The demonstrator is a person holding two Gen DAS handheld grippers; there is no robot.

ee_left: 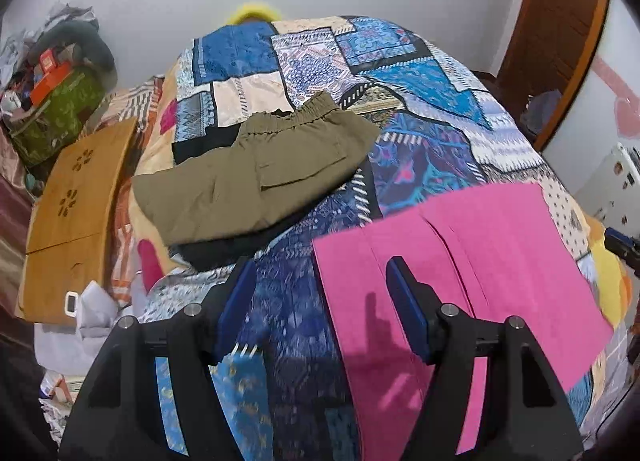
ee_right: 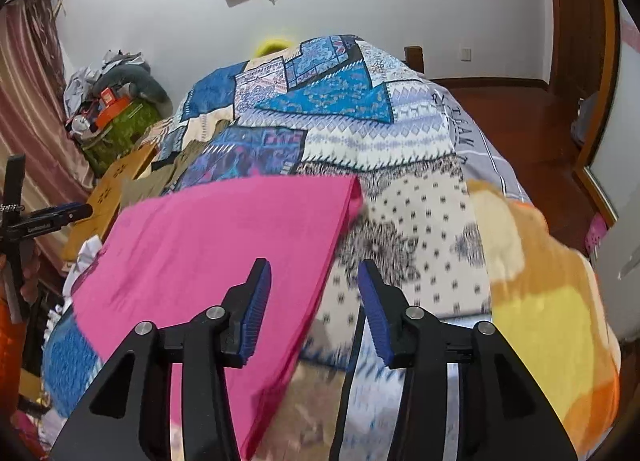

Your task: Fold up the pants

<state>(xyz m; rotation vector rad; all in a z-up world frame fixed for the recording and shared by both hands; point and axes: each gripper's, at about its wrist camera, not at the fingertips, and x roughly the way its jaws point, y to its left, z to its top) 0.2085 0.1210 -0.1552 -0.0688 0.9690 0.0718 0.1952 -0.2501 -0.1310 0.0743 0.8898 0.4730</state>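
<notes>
pink pants [ee_left: 460,273]: flat on bed [ee_left: 424,149], long axis running away from both; left gripper [ee_left: 320,281] wide open, empty, over left edge; right gripper [ee_right: 314,281] wide open, empty, astride right edge

My two grippers: left gripper [ee_left: 320,273], right gripper [ee_right: 314,277], two blue-padded fingers each. One flat pink fabric pants [ee_left: 460,273]. One olive-green folded cargo shorts [ee_left: 256,177]. One patchwork blue quilt [ee_left: 420,81]. One tan wooden board [ee_left: 76,205].
</notes>
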